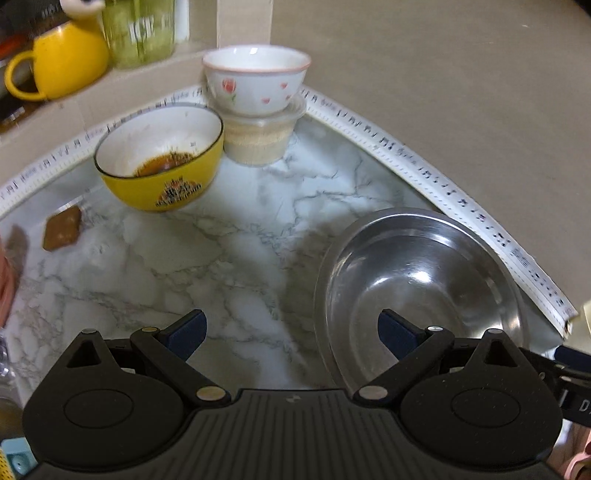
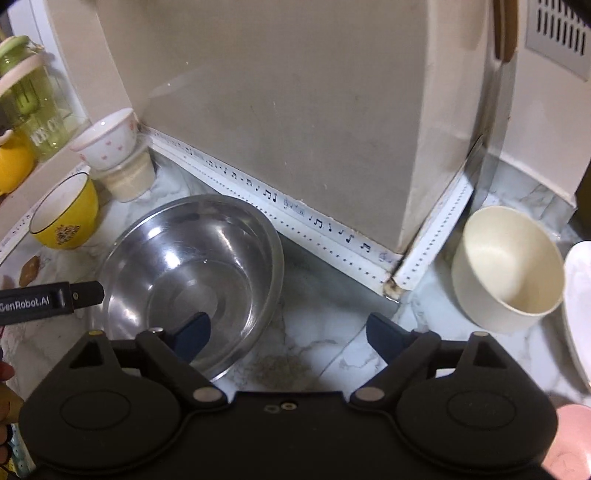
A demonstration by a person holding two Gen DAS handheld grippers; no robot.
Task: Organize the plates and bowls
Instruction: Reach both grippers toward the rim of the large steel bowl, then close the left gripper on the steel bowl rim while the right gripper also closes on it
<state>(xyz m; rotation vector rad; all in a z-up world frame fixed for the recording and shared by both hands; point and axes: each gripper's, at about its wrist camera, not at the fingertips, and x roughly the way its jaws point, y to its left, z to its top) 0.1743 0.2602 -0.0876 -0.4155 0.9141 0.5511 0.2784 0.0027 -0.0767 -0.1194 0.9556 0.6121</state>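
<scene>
A large steel bowl (image 1: 417, 288) (image 2: 192, 273) sits on the marble counter near the wall. A yellow bowl (image 1: 162, 158) (image 2: 64, 214) with brown residue stands left of it. A white flowered bowl (image 1: 256, 79) (image 2: 107, 142) is stacked on a clear plastic tub (image 1: 258, 138) (image 2: 129, 179). A cream bowl (image 2: 508, 266) and a white plate (image 2: 580, 310) are at the right. My left gripper (image 1: 291, 332) is open, its right finger over the steel bowl's near rim. My right gripper (image 2: 288, 334) is open, its left finger over the steel bowl.
A yellow mug (image 1: 62, 61) and a green jar (image 1: 142, 29) (image 2: 26, 99) stand on a raised ledge at the left. A brown cracker (image 1: 62, 229) lies on the counter. A beige pillar (image 2: 295, 118) juts into the counter with white patterned trim (image 2: 332, 236) along its base.
</scene>
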